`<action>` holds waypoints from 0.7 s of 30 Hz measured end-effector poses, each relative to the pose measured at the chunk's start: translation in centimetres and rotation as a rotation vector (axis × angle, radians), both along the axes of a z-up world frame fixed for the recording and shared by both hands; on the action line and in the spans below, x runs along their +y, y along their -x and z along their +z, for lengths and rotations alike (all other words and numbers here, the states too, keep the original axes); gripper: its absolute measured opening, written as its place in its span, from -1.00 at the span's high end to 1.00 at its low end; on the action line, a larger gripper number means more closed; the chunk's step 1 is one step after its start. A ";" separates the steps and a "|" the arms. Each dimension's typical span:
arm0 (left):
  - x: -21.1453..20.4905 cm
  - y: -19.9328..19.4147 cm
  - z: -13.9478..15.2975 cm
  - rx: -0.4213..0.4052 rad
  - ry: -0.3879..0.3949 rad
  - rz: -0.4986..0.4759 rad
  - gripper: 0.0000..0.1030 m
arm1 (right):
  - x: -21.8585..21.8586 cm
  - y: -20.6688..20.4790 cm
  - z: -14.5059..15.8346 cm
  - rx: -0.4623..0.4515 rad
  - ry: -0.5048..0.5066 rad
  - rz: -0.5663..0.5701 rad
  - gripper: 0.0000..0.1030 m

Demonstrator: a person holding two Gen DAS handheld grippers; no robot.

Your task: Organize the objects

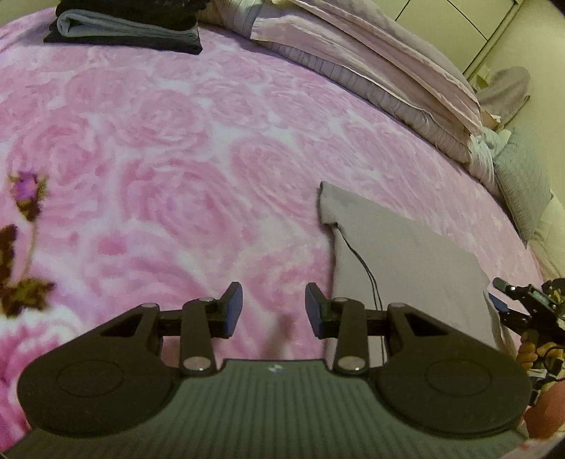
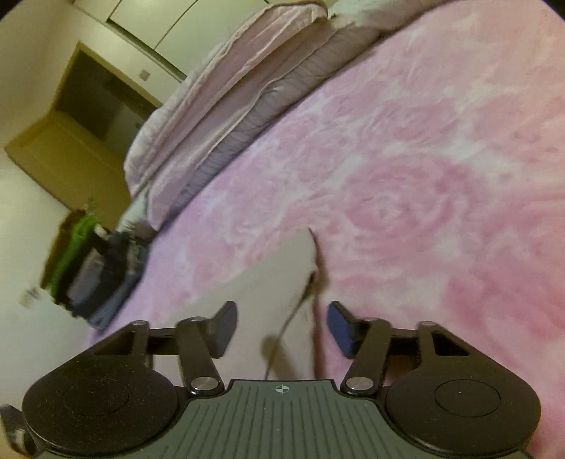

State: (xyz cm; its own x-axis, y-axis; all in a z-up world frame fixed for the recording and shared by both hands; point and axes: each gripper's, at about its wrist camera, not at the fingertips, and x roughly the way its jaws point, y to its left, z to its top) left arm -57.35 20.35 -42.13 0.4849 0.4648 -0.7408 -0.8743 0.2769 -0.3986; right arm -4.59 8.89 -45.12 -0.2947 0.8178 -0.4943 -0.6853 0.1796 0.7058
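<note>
A flat pale grey cloth (image 1: 406,254) with a thin dark cord (image 1: 367,268) lies on the pink rose blanket (image 1: 176,159). My left gripper (image 1: 273,310) hovers just left of the cloth's edge, jaws apart, with only blanket between its blue pads. My right gripper (image 1: 496,293) shows at the cloth's right corner, held by a hand. In the right wrist view the right gripper (image 2: 282,328) stands open over the cloth (image 2: 268,282). The cloth's edge and the cord (image 2: 282,332) run between its fingers, and the pads do not press on them.
A stack of folded dark and grey clothes (image 1: 123,28) sits at the blanket's far end. A folded lilac quilt (image 1: 370,70) and a grey pillow (image 1: 522,176) line the bed's side. Beside the bed stands a pile of clothes with something green (image 2: 88,268).
</note>
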 end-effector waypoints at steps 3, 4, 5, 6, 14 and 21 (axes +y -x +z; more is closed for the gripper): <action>0.7 0.5 -0.6 -0.016 0.015 0.006 0.35 | 1.0 -0.6 -0.5 0.037 0.013 0.015 0.46; 0.9 0.7 -0.7 -0.022 0.018 0.008 0.35 | 1.3 -0.7 -0.6 0.039 0.020 0.015 0.67; 1.1 0.9 -0.8 -0.033 0.021 0.008 0.35 | 1.6 -0.7 -0.6 0.036 0.035 0.013 0.92; 1.2 1.1 -0.8 -0.044 0.024 0.009 0.35 | 2.0 -0.7 -0.5 0.031 0.057 0.004 0.99; 1.9 3.4 -0.4 -0.050 0.016 0.021 0.35 | 5.7 8.5 6.4 -0.489 0.252 -0.036 1.00; 1.6 7.3 0.3 -0.011 -0.013 0.062 0.36 | 9.2 28.7 11.2 -1.031 0.197 0.072 1.00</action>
